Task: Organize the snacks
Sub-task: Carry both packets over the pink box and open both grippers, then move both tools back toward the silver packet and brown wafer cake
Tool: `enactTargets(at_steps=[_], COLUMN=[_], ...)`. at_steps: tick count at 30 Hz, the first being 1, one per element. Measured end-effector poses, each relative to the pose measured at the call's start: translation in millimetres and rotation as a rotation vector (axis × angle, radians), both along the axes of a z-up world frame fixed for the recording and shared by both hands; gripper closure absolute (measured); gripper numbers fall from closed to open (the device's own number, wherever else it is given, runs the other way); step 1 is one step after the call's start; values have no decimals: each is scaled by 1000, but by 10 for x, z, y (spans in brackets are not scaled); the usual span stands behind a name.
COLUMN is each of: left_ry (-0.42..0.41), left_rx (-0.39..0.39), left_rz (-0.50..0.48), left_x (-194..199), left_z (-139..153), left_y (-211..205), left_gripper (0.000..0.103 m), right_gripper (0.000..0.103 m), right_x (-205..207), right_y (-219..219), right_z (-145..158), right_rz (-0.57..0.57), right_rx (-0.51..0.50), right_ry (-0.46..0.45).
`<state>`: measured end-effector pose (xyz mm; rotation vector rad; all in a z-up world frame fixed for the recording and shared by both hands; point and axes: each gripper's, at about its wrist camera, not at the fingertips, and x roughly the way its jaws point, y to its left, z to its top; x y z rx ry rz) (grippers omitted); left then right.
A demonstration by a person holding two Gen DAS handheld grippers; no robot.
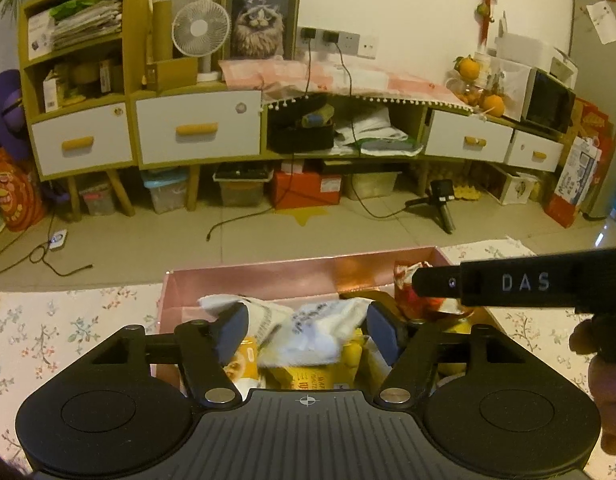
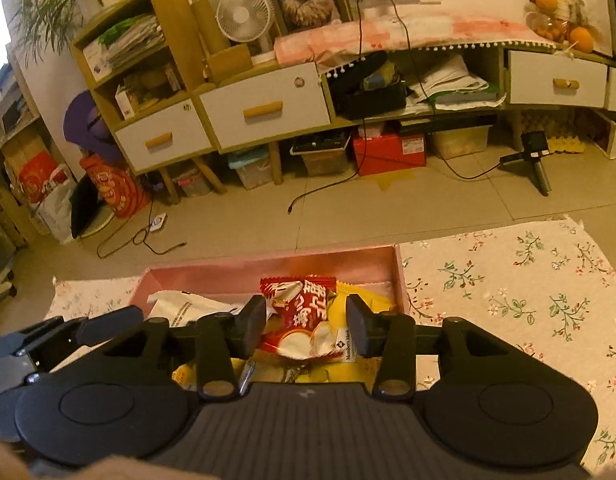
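A pink box (image 1: 268, 276) sits on the floral cloth and holds several snack packets. In the left wrist view my left gripper (image 1: 304, 334) is open over the box, its fingers either side of a white packet (image 1: 308, 332) that lies on yellow packets (image 1: 304, 378). In the right wrist view my right gripper (image 2: 306, 322) is open above the same box (image 2: 228, 276), with a red and white packet (image 2: 300, 316) between its fingers, resting on yellow packets (image 2: 364, 300). The right gripper's side (image 1: 508, 284) shows at the right of the left view.
A floral cloth (image 2: 508, 288) covers the floor around the box. Beyond it is tiled floor with loose cables (image 2: 308, 196) and a small tripod (image 2: 532, 160). A long cabinet with white drawers (image 1: 196, 128) stands along the far wall, with storage boxes under it.
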<state>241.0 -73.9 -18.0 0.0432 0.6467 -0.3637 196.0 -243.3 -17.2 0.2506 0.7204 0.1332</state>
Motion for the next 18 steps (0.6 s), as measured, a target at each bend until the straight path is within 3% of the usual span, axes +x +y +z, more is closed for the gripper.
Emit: enactTargets(at_steps=[4,18], left_ry=[-2,2], left_rx=[11,34], left_rz=[-10,-20], left_x=[-43,-324], left_z=[44,203], left_y=[-27,-6], left_gripper=[28,18], right_gripper=[58,38], right_x=[-15,-241], right_y=[-6,-75], right_z=[19,173], right_rz=[-7,-8], right_rx=[-8,-23], right_ry=[1,-24])
